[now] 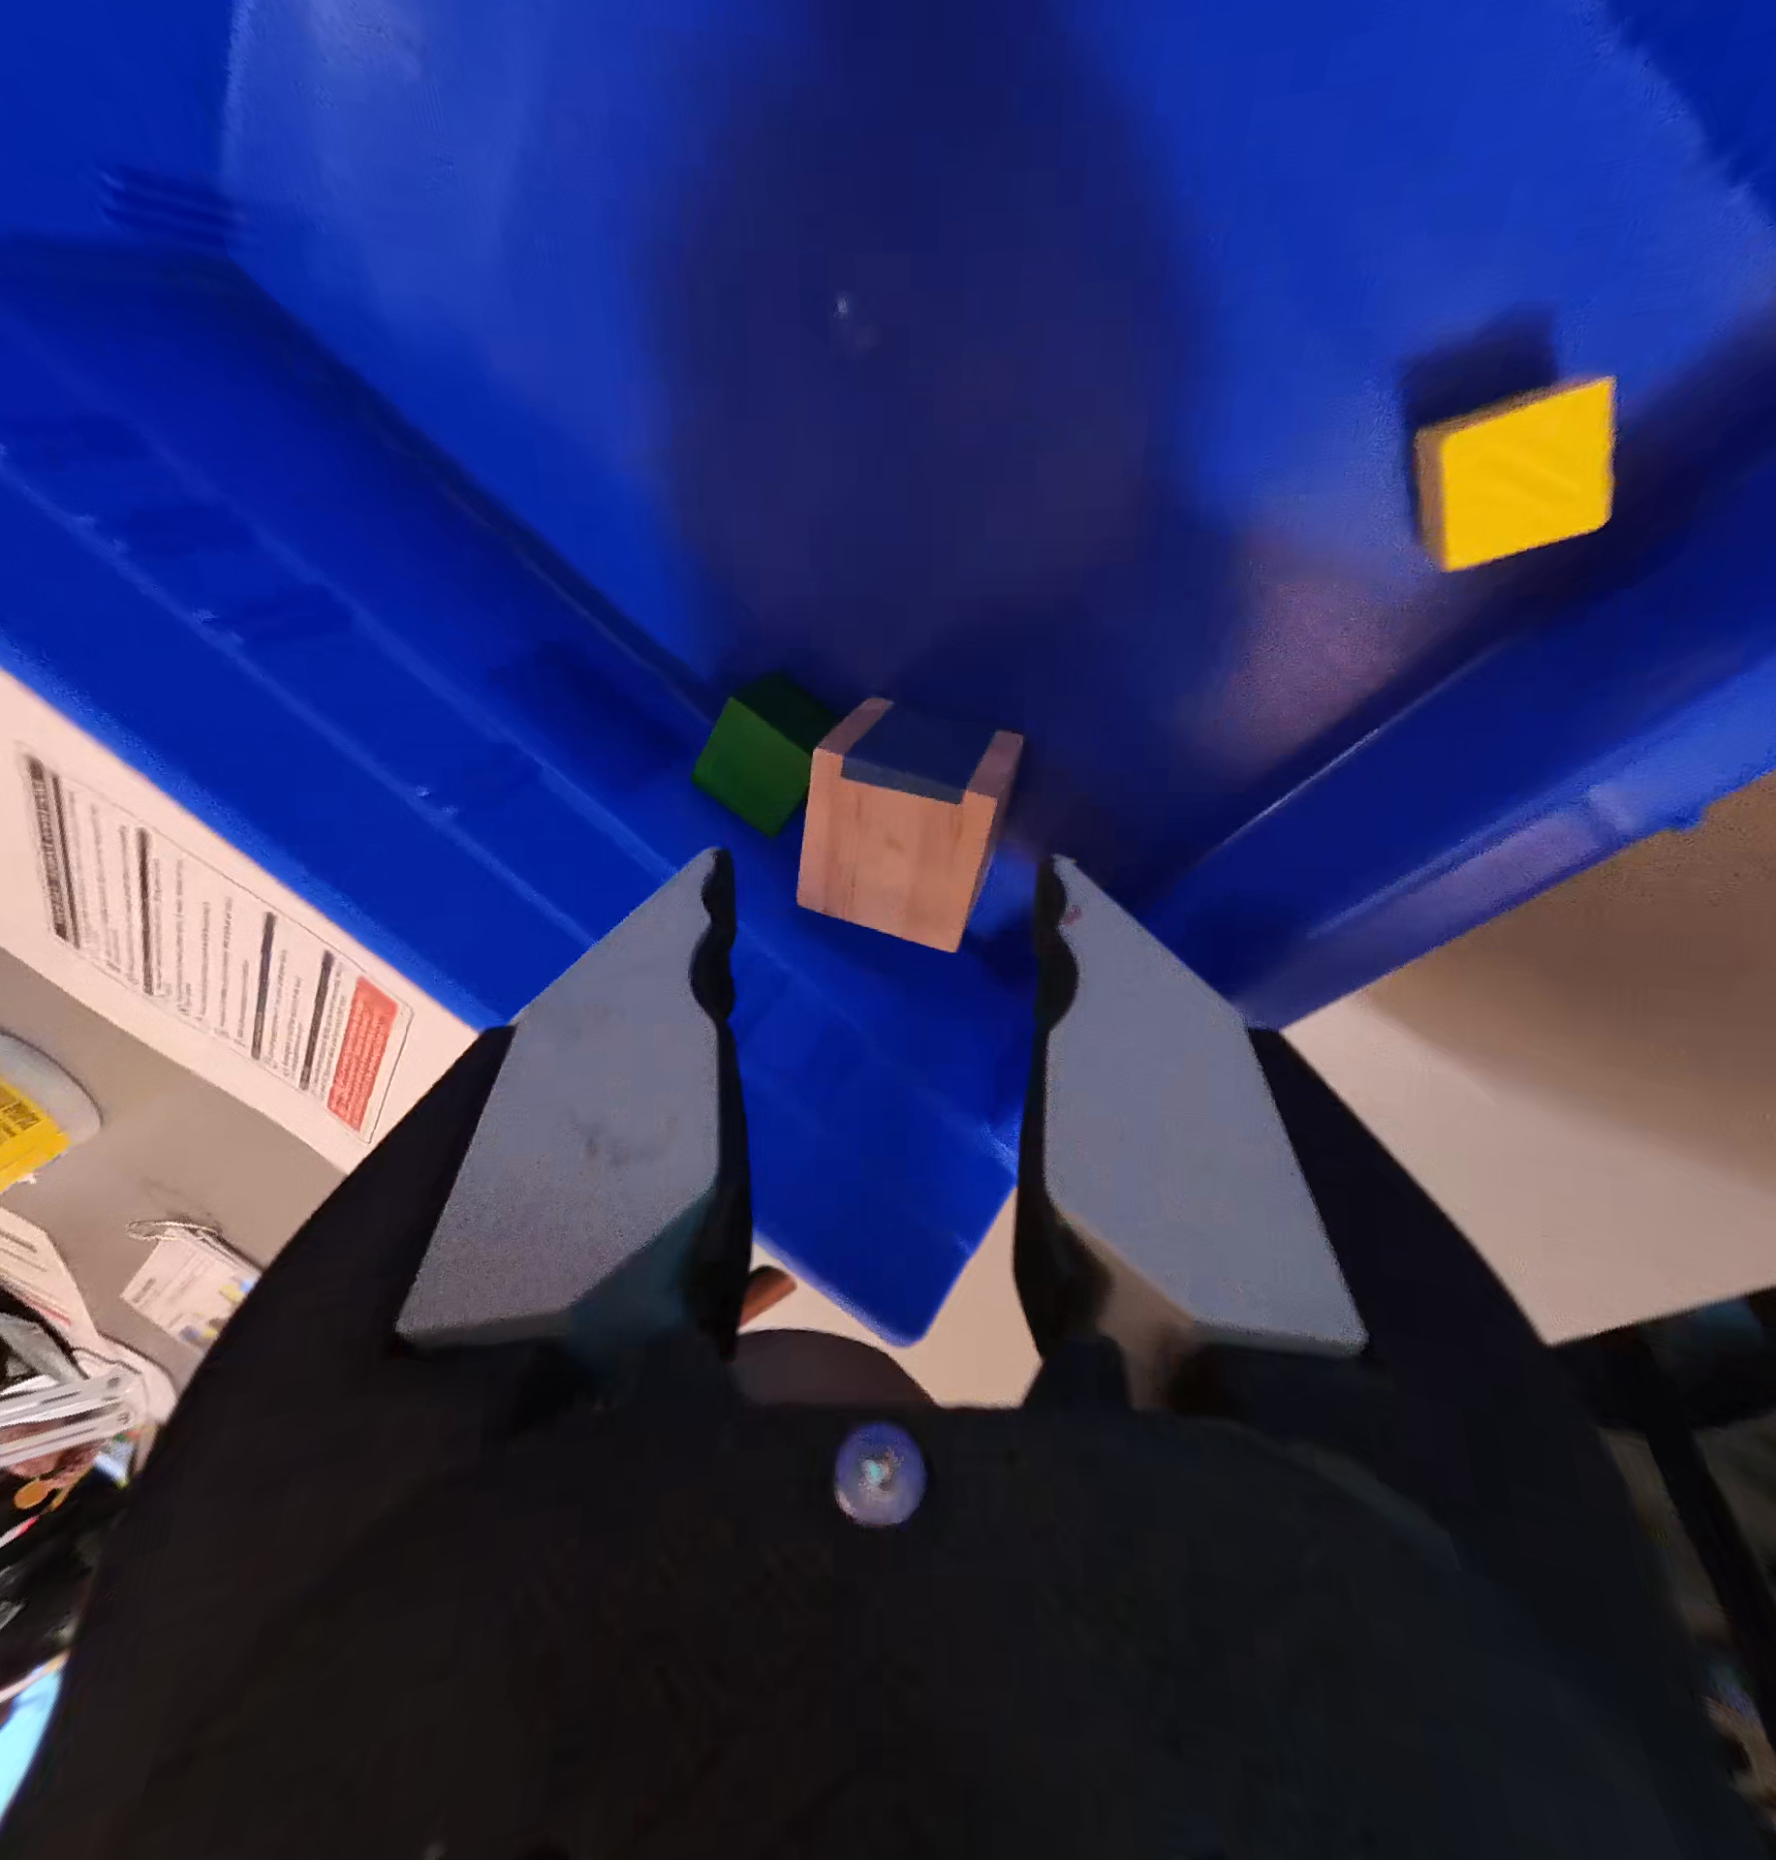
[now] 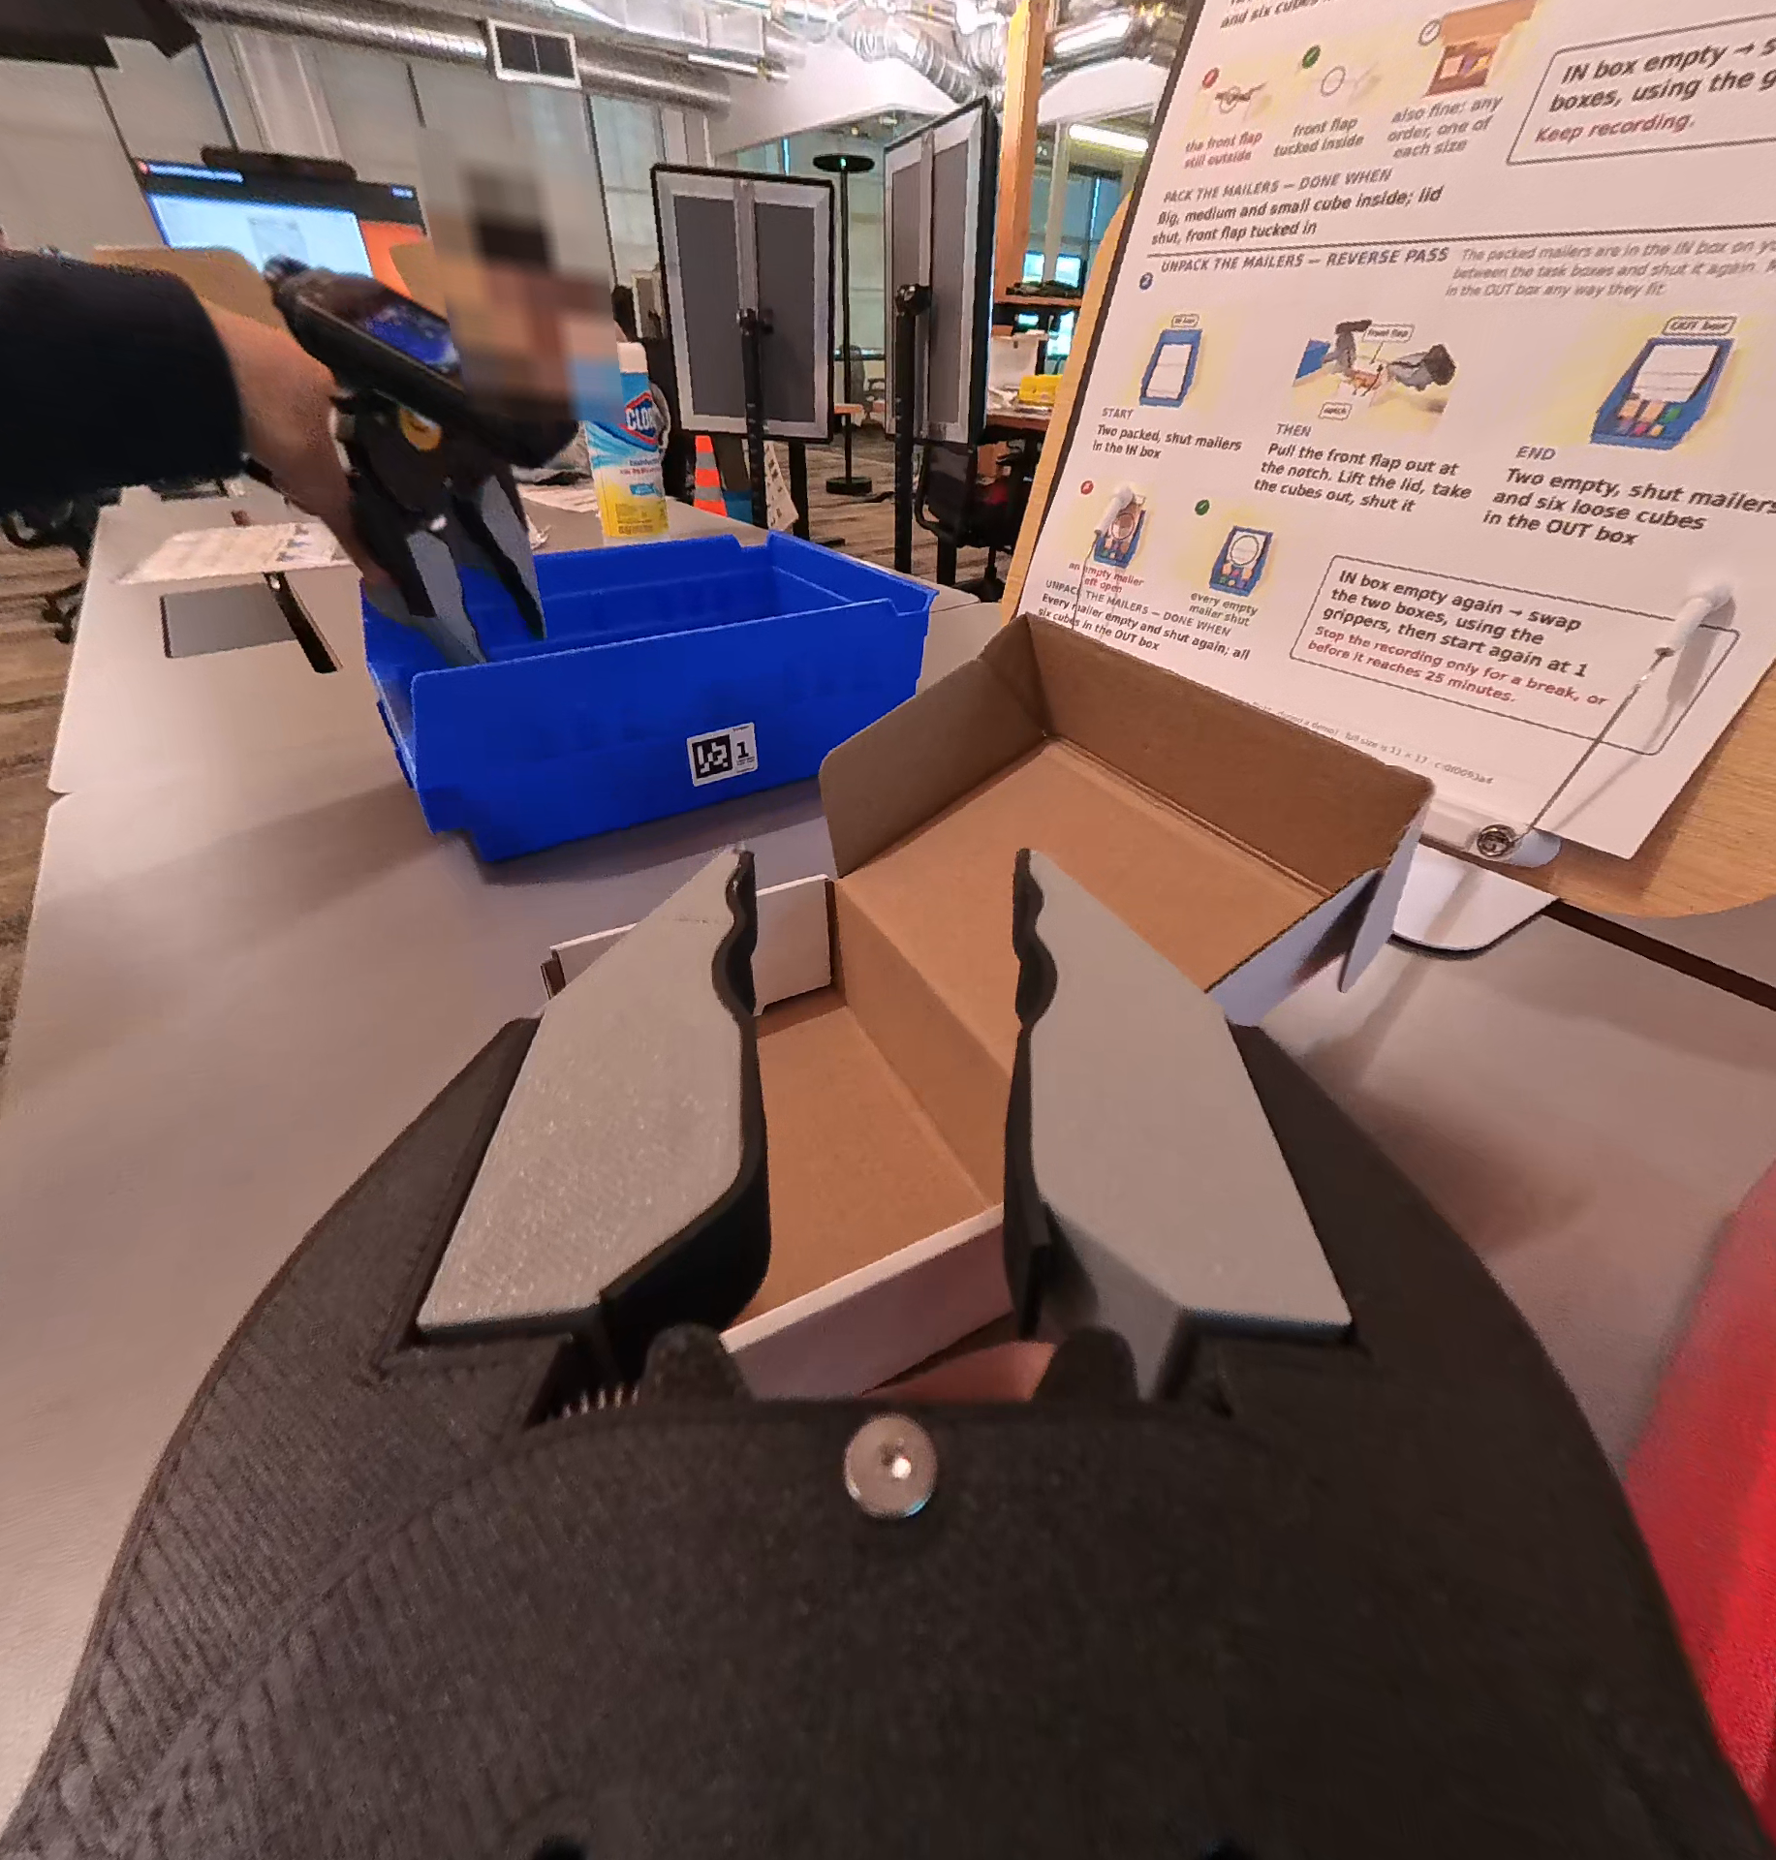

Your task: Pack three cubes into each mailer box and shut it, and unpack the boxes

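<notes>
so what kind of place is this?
Likely an open-plan office or lab set up for data collection: exposed ceiling ducts, a wall screen, and an instruction board by the grey table.

Inside the deep blue plastic bin, the floor lies mostly bare; a bare-wood cube with a blue top face and a dark green cube crowd one corner against the wall, a yellow-faced cube well apart. The open brown cardboard mailer box has unobstructed space inside, its raised lid backing it.
</notes>
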A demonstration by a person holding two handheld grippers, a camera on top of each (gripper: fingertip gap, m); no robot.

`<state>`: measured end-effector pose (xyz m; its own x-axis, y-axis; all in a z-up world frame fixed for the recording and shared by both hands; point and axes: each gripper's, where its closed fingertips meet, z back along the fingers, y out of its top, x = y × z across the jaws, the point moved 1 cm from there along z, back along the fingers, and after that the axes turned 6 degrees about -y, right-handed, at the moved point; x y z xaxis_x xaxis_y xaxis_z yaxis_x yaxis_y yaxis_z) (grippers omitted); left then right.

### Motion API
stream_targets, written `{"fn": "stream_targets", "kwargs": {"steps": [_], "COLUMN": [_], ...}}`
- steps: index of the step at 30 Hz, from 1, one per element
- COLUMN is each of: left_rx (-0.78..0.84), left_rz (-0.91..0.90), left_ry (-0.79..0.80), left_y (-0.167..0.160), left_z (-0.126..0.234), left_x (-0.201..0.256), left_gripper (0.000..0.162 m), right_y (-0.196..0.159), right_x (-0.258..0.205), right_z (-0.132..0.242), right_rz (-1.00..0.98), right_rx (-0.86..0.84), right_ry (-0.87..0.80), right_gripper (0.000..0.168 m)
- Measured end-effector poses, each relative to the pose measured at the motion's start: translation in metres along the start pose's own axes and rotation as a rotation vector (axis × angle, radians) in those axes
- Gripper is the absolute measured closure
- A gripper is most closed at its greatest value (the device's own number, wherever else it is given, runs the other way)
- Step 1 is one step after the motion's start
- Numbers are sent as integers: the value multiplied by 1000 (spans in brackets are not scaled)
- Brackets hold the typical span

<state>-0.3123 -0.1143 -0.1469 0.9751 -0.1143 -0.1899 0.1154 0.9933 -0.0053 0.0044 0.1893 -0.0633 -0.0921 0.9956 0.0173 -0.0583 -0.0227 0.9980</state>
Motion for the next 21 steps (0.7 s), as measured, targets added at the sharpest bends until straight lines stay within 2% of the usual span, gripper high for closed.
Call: {"fn": "stream_targets", "kwargs": {"steps": [2, 5, 8, 10, 13, 17, 21], "left_rx": [-54, -57, -126, -185, -225, -161, -15], "left_rz": [-6, -23, -29, -54, -100, -135, -163], "left_ry": [-23, -49, -92, -57, -26, -33, 72], "left_y": [-5, 4, 1, -4, -5, 2, 14], "left_z": [-8, -14, -25, -31, -30, -17, 17], "left_x": [-4, -6, -2, -5, -5, 6, 4], "left_gripper": [102, 108, 118, 111, 118, 119, 119], "right_y": [-1, -1, -1, -1, 2, 4, 3], "right_x": [0, -1, -1, -1, -2, -6, -14], "right_z": [0, -1, -1, -1, 1, 2, 3], "right_rz": [5, 1, -10, -13, -14, -15, -25], "right_rx": [-2, -3, -8, -6, 7, 10, 1], "right_ry": [0, 4, 13, 17, 22, 40, 84], "right_gripper": [120, 120, 120, 120, 121, 121, 121]}}
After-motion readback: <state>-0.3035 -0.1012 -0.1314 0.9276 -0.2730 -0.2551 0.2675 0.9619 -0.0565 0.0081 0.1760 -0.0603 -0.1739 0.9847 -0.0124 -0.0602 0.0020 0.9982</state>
